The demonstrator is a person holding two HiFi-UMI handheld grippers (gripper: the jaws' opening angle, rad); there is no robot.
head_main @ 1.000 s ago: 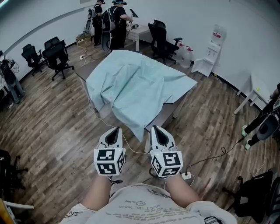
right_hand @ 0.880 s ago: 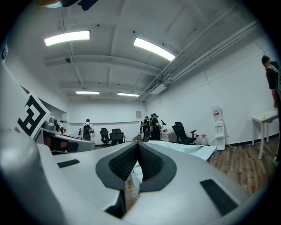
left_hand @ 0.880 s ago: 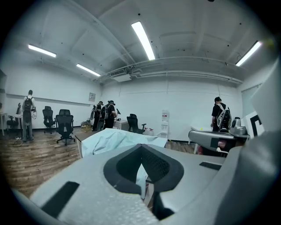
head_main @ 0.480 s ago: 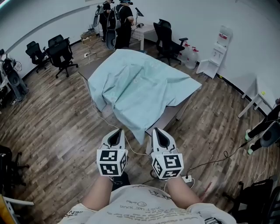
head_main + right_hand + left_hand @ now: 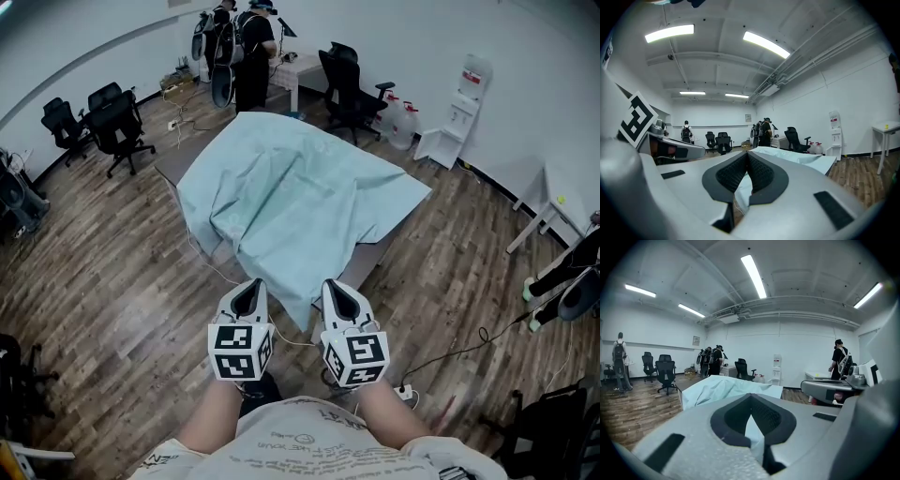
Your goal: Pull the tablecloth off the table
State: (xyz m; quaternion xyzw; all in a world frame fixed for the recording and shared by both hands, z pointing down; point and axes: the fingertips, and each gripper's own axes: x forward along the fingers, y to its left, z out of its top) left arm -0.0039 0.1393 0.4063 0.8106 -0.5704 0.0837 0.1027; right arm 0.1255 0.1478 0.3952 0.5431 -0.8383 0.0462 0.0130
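The left gripper [image 5: 247, 287] and the right gripper [image 5: 336, 287] sit side by side, both clenched on the tablecloth [image 5: 291, 197]. In each gripper view a fold of pale teal fabric is pinched in the narrow slit between the black ribbed pads. Ahead of the jaws the cloth lies on the table [image 5: 367, 255] in soft, rumpled ridges. It covers nearly the whole top and drapes over the near edge, and its lowest corner hangs down between the two grippers.

The floor [image 5: 103, 281] under the jaws is wood-look plank. A thin white cable [image 5: 208, 260] runs along it from under the table towards the left jaws. A dark cable [image 5: 450, 349] loops to the right of the right jaws and reaches a white power strip [image 5: 405, 395] just behind them. Far ahead, beyond the table, several people [image 5: 234, 52] with backpacks stand at a white desk. Black mesh office chairs stand ahead to the left [image 5: 114, 122] and ahead to the right [image 5: 349, 86]. Further right are clear water jugs [image 5: 398, 120], a white water dispenser [image 5: 459, 108] and a small white side table [image 5: 539, 202].

The gripper bodies are smooth grey plastic, and each carries a cube of black-and-white square markers. The dispenser's red label and the line of print on the person's shirt [image 5: 300, 441] are both too small to read.
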